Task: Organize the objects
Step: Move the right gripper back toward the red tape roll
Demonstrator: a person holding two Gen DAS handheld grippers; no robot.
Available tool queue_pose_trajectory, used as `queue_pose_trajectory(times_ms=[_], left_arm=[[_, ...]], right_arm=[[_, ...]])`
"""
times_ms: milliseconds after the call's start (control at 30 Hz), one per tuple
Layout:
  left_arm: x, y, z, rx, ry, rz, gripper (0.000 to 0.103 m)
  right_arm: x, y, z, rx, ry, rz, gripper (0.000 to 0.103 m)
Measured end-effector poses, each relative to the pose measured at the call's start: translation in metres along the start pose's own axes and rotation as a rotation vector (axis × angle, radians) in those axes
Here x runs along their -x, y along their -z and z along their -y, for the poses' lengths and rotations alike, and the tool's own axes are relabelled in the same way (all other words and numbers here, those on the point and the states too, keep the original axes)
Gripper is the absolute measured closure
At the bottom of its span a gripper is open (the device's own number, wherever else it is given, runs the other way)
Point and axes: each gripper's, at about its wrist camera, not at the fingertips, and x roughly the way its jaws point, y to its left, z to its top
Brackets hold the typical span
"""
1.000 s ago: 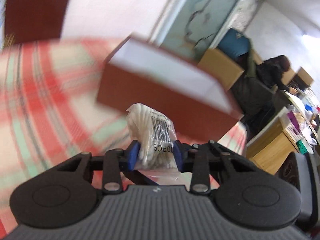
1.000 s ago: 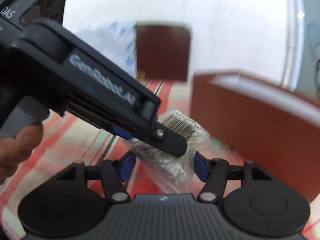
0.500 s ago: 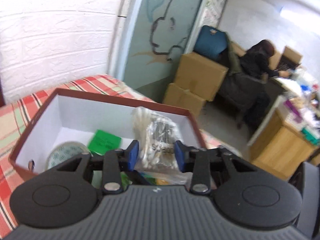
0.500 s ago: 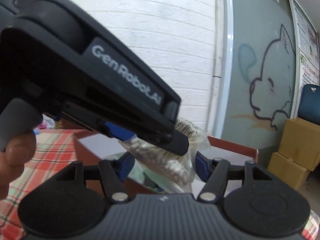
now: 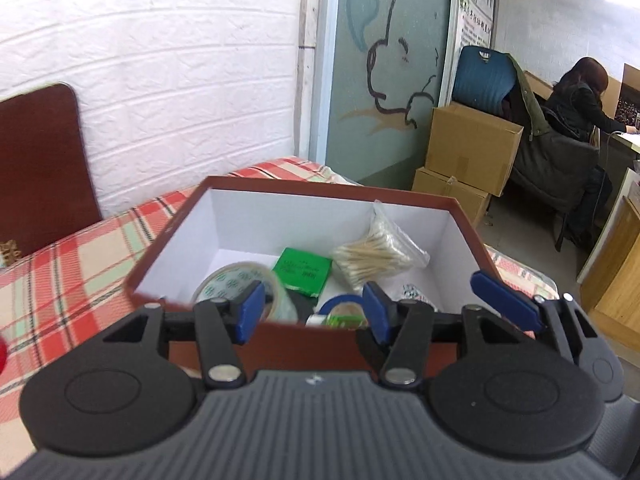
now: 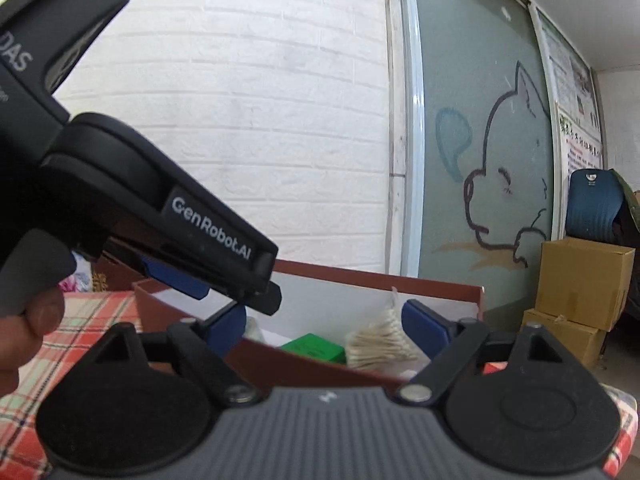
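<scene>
A brown box (image 5: 328, 188) with a white inside stands on the plaid tablecloth (image 5: 72, 264). A clear bag of cotton swabs (image 5: 376, 254) lies in it at the right, next to a green packet (image 5: 304, 270), a clear tape roll (image 5: 236, 284) and a blue tape roll (image 5: 340, 310). My left gripper (image 5: 312, 312) is open and empty, above the box's near wall. My right gripper (image 6: 324, 330) is open and empty, just to the right of the left one. The box (image 6: 400, 284), the swab bag (image 6: 378, 344) and the green packet (image 6: 314, 346) also show in the right wrist view.
A dark brown board (image 5: 40, 164) leans against the white brick wall behind the table. Past the table's right edge are stacked cardboard boxes (image 5: 472, 148), a blue chair (image 5: 484, 76), a seated person (image 5: 576, 120) and a wooden desk (image 5: 616, 264).
Both grippers carried the swab bag over the box, then the left gripper opened and let it go. The bag now lies inside the box and both grippers are empty.
</scene>
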Motion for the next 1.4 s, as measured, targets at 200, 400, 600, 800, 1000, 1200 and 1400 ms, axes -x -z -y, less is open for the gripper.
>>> queue_pose_trajectory(times_ms=[200, 400, 600, 800, 1000, 1200, 1400], left_arm=[[0.015, 0.022, -0.021, 0.029, -0.107, -0.036, 0.047], [0.017, 0.062, -0.069, 0.123, -0.282, -0.17, 0.047], [0.028, 0.098, -0.115, 0.199, -0.404, -0.235, 0.047], [0.041, 0.123, -0.15, 0.27, -0.463, -0.247, 0.047], [0.057, 0.135, -0.176, 0.309, -0.501, -0.219, 0.046], [0.073, 0.146, -0.209, 0.335, -0.57, -0.18, 0.046], [0.098, 0.161, -0.257, 0.356, -0.709, -0.138, 0.038]], right_arm=[[0.016, 0.006, -0.023, 0.035, -0.089, -0.029, 0.014], [0.004, 0.014, -0.055, 0.028, -0.246, -0.224, 0.013], [-0.003, 0.03, -0.098, 0.071, -0.364, -0.393, 0.013], [-0.001, 0.035, -0.133, 0.152, -0.404, -0.44, 0.013], [-0.008, 0.037, -0.162, 0.215, -0.428, -0.47, 0.013], [-0.014, 0.038, -0.191, 0.263, -0.467, -0.498, 0.014], [-0.029, 0.037, -0.215, 0.273, -0.502, -0.51, 0.013]])
